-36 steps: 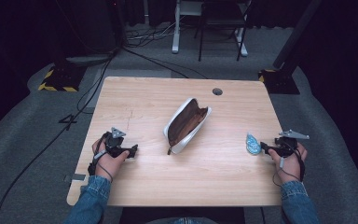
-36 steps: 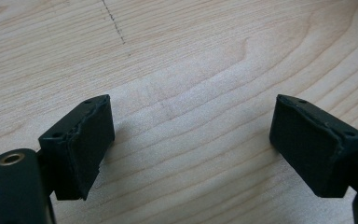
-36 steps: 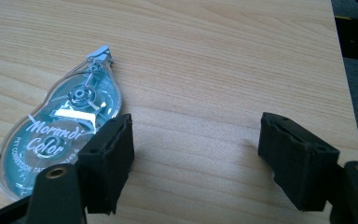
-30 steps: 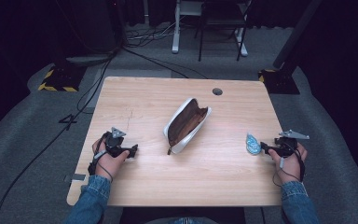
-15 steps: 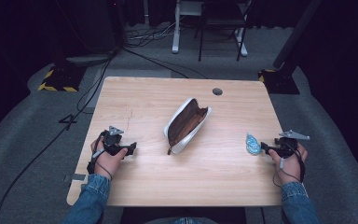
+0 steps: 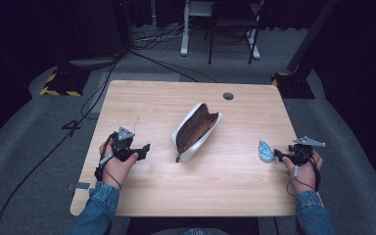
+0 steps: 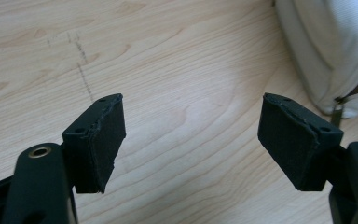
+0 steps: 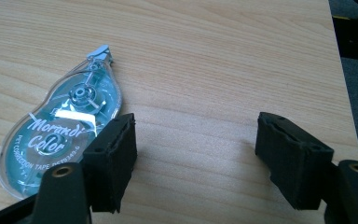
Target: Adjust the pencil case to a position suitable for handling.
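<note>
step: looks like pre-grasp | left claw [image 6: 146, 147] wide, empty | right claw [image 6: 275, 155] wide, just beside correction tape [image 8: 58, 135] flat on desk [image 6: 156, 98] | open pouch [image 6: 195, 129] mid-desk | next, likely: straddle tape, close

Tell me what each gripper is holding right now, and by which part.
Nothing is held. The left gripper is open over bare table near the pouch. The right gripper is open too; the correction tape lies flat beside one jaw, ungripped.
</note>
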A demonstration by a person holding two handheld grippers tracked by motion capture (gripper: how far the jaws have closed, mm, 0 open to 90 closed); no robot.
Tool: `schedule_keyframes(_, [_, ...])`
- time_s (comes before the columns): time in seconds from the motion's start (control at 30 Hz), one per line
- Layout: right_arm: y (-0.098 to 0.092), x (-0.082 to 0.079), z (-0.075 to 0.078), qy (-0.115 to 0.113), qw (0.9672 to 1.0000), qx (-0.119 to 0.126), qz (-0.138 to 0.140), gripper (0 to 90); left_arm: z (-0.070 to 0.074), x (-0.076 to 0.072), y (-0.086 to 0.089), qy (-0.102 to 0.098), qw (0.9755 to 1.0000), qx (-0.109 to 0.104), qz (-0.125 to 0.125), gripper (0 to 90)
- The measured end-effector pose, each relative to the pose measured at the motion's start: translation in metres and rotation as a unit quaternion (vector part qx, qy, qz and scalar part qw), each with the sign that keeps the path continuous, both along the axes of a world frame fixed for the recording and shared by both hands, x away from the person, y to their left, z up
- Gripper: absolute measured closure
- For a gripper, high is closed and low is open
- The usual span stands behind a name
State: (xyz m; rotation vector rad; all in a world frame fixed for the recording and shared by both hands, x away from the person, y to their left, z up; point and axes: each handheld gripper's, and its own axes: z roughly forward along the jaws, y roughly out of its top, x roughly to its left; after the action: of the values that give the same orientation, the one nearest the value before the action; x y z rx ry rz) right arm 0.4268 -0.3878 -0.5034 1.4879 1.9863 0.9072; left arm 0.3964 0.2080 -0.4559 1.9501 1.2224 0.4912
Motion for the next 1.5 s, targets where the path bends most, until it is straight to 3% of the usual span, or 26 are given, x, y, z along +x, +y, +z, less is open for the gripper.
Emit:
schedule_keyframes(0.13, [0.000, 0.000, 0.000, 0.000, 1.0000, 0.000, 0.000, 29.4, 0.007, -0.004, -0.008, -0.003, 0.9999, 0.000, -0.010, 23.6])
schedule_keyframes(0.23, [0.000, 0.000, 0.000, 0.000, 1.0000, 0.000, 0.000, 29.4, 0.016, -0.008, -0.018, -0.009, 0.9997, -0.013, -0.019, 23.8])
schedule_keyframes(0.8, [0.000, 0.000, 0.000, -0.001, 1.0000, -0.001, 0.000, 29.7, 0.027, -0.009, -0.058, -0.023, 0.9969, -0.043, -0.061, 21.6])
schedule_keyframes(1.0, [0.000, 0.000, 0.000, -0.001, 1.0000, -0.001, 0.000, 29.7, 0.023, -0.001, -0.076, -0.017, 0.9960, -0.051, -0.071, 22.2])
schedule_keyframes(1.5, [0.000, 0.000, 0.000, -0.001, 1.0000, -0.001, 0.000, 29.8, -0.002, 0.026, -0.094, -0.012, 0.9973, -0.048, -0.053, 23.2])
